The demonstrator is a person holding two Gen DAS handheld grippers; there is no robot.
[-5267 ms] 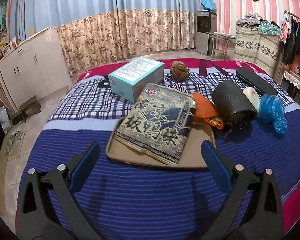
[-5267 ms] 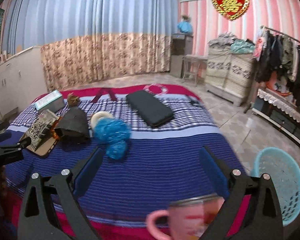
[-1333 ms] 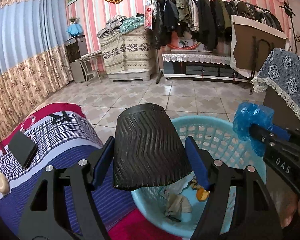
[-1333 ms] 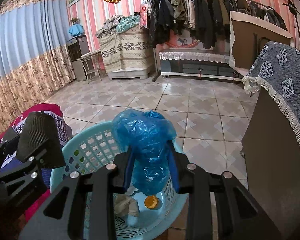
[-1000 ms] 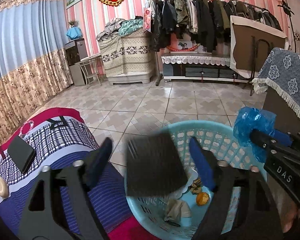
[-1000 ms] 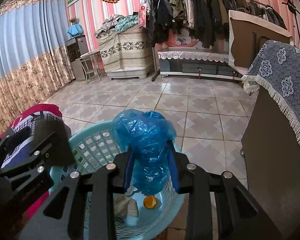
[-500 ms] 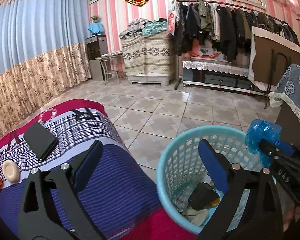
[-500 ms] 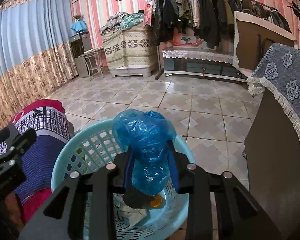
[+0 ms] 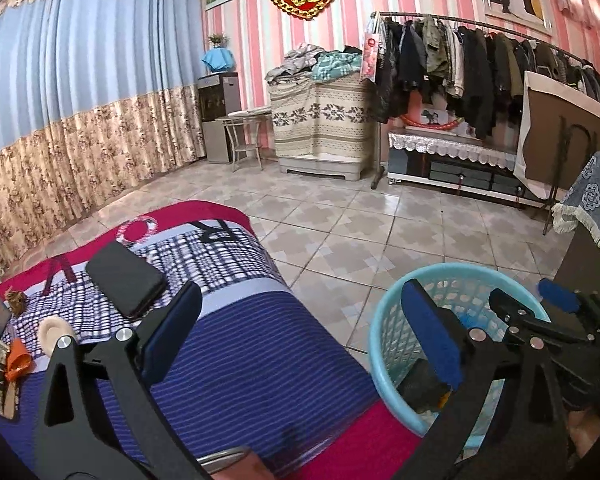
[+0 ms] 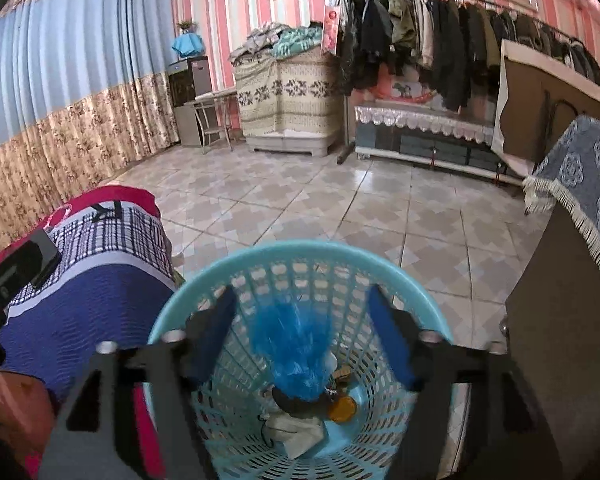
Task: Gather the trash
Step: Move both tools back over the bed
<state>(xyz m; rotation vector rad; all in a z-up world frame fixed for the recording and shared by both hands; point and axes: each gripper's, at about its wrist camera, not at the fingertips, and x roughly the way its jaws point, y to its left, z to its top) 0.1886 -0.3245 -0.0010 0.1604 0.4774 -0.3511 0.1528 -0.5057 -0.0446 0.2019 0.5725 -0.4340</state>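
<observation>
A: Well, the right gripper [image 10: 300,336] has its jaws spread wide with nothing between them, right over the basket [image 10: 204,276]. The blue plastic bag [image 10: 296,344] shows as a motion-blurred streak between the pads, looking as if it is dropping toward the scraps at the basket bottom.

B: And the left gripper [image 9: 304,336]?

A: Wide open too, holding nothing, over the bed [image 9: 240,360] edge with the basket [image 9: 380,332] at its 3 o'clock. The black item inside, at the basket's 6 o'clock, is only half visible.

B: How should the drop be finished cleanly?

A: I'd keep the right gripper centred above the rim until the bag settles, then lift straight up so the pads don't catch the lattice wall. Light plastic may cling or drift, so no sideways swing.

B: What's left?

A: On the bed at 9 to 10 o'clock of the left view: an orange scrap [image 9: 18,360], a beige disc [image 9: 52,330] and a black case [image 9: 126,280]. Which count as trash, I can't tell.
</observation>
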